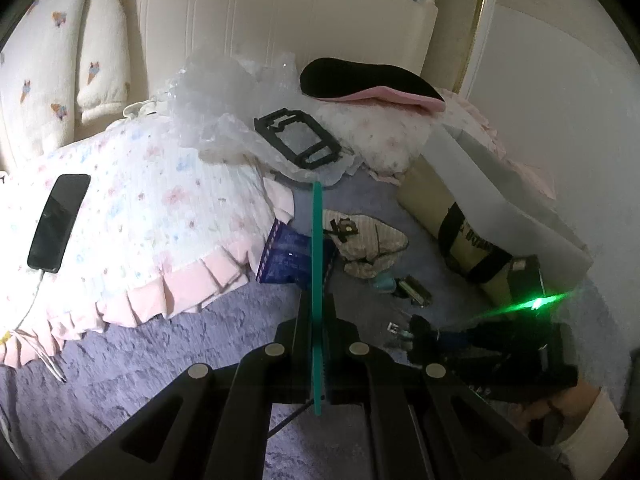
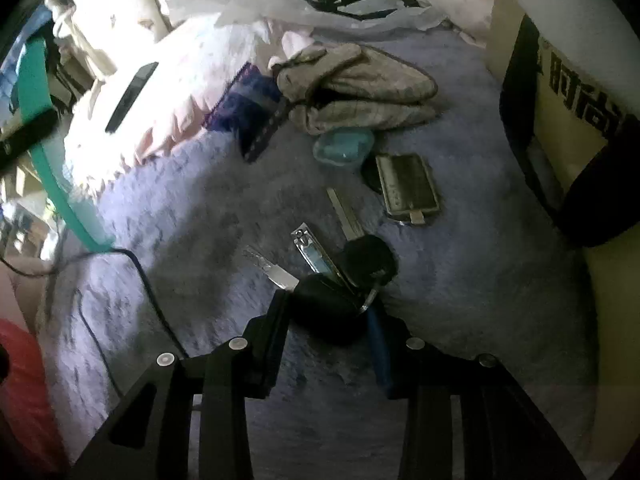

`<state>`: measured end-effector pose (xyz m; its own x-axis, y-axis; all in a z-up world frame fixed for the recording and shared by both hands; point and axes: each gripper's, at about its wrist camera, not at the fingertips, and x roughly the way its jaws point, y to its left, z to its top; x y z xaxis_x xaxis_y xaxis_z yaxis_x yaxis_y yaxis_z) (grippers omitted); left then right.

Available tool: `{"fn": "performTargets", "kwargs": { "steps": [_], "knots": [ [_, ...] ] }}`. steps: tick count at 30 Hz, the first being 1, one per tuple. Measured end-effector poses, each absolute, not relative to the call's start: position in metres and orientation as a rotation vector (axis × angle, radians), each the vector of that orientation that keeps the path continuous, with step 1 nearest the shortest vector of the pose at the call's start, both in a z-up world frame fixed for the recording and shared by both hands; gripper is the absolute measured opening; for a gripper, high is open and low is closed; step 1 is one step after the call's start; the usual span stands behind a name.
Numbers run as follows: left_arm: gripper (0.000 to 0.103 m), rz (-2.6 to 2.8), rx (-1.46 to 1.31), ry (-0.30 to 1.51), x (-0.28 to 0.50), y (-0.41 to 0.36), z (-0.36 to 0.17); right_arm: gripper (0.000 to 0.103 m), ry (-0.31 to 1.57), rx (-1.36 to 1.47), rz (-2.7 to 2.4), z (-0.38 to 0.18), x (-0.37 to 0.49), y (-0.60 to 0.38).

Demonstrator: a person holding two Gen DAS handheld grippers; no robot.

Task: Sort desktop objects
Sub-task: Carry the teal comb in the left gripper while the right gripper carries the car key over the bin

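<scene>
A floral pillow [image 1: 132, 216] lies on purple bedding [image 1: 120, 380] beside a headboard [image 1: 280, 12]

Teal strip [image 1: 317, 240], lavender blanket [image 1: 160, 344], pink-frilled floral pillow [image 1: 160, 208], black phone [image 1: 59, 222], blue lanyard [image 2: 378, 344]

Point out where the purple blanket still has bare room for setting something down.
Bare purple blanket lies between the frilled floral pillow and the nail clipper. Crowded: keys, clipper, small dark case, blue container and folded cloth cluster beside the bag.

Left claw [image 1: 316, 344] clamped shut — right claw [image 2: 332, 316] partly spread.
</scene>
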<state>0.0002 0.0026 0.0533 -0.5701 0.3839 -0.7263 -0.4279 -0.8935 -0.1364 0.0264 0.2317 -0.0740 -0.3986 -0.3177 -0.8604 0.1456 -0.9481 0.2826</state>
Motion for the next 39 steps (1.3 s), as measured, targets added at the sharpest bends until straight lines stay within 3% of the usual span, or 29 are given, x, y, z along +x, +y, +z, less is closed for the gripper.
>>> {"fn": "performTargets", "kwargs": {
  "steps": [15,31,39],
  "knots": [
    [0.002,2.460,-0.997,0.133,-0.003,0.021,0.098,0.038,-0.554,1.039,-2.530,0.035,0.028,0.239],
    [0.002,2.304,-0.763,0.320,-0.013,0.158,0.189,0.038,-0.724,0.579,-2.875,0.144,0.060,0.329],
    [0.002,2.221,-0.687,0.319,-0.016,0.227,0.229,0.038,-0.879,0.491,-3.021,0.149,0.091,0.392]
  ]
}}
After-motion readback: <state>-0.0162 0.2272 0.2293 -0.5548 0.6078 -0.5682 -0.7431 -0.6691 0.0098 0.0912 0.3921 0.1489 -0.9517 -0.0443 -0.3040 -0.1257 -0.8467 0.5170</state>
